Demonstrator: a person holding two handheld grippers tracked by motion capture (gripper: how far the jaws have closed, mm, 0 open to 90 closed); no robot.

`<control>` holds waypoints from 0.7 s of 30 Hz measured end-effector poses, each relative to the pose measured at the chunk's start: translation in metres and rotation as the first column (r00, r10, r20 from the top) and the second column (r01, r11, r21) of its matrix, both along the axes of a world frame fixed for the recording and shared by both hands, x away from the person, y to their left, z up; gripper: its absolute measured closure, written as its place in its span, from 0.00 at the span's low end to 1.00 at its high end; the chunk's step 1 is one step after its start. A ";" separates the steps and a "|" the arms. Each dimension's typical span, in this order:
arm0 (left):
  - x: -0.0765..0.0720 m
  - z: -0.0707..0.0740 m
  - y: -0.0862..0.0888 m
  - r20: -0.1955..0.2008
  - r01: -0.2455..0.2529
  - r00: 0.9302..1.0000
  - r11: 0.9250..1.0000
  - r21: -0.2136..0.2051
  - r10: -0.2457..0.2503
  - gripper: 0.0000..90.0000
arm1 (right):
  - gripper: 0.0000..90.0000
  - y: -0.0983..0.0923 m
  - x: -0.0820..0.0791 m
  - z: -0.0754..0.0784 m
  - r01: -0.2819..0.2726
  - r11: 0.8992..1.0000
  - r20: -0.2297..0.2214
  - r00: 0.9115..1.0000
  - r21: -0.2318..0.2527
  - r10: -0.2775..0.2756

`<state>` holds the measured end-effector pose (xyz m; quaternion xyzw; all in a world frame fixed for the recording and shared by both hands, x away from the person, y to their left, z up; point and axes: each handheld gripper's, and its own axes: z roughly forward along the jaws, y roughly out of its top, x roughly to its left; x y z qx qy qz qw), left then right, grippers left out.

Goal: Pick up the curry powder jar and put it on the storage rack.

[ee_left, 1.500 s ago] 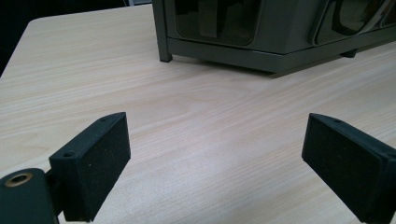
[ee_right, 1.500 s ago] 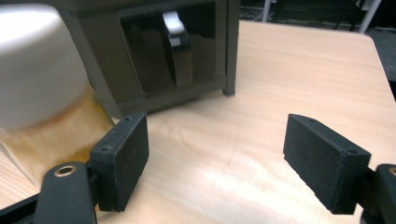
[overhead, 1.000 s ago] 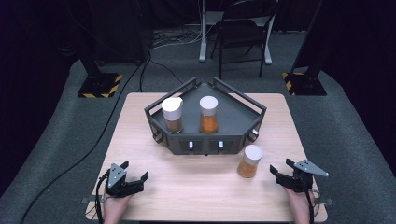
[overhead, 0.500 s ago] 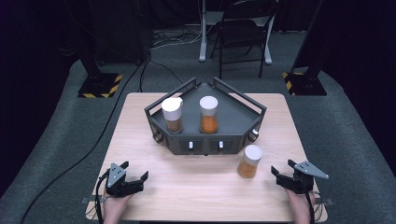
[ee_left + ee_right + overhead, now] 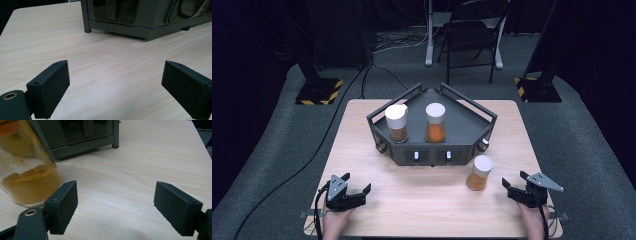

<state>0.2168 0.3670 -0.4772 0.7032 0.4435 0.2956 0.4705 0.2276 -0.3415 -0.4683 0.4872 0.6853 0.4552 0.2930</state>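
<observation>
High view: we see the table (image 5: 377,120) bearing a dark rack (image 5: 462,132) near its far edge, with two jars standing in it. A third jar (image 5: 479,172) stands on the table just in front of the rack's right end. The left gripper (image 5: 356,186) rests near the near-left corner, the right gripper (image 5: 511,184) near the near-right corner, close beside the jar; both are spread and empty.

Left gripper view: we see spread jaws over bare wood, the rack ahead.

Right gripper view: we see spread jaws; the jar (image 5: 27,170) of orange powder stands outside the left jaw, apart from its pads.
</observation>
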 end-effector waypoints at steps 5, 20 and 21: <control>-0.001 0.000 -0.002 0.004 0.000 1.000 1.000 0.007 0.000 0.09 | 0.21 0.000 0.000 0.000 -0.004 1.000 -0.001 1.000 -0.001 0.004; -0.001 0.000 -0.002 0.000 -0.002 1.000 1.000 0.005 0.002 0.09 | 0.21 -0.001 0.000 0.000 0.000 1.000 0.000 1.000 0.004 0.000; -0.001 0.000 -0.002 0.000 -0.002 1.000 1.000 0.005 0.002 0.09 | 0.20 -0.001 0.000 0.000 0.000 1.000 0.001 1.000 0.005 0.000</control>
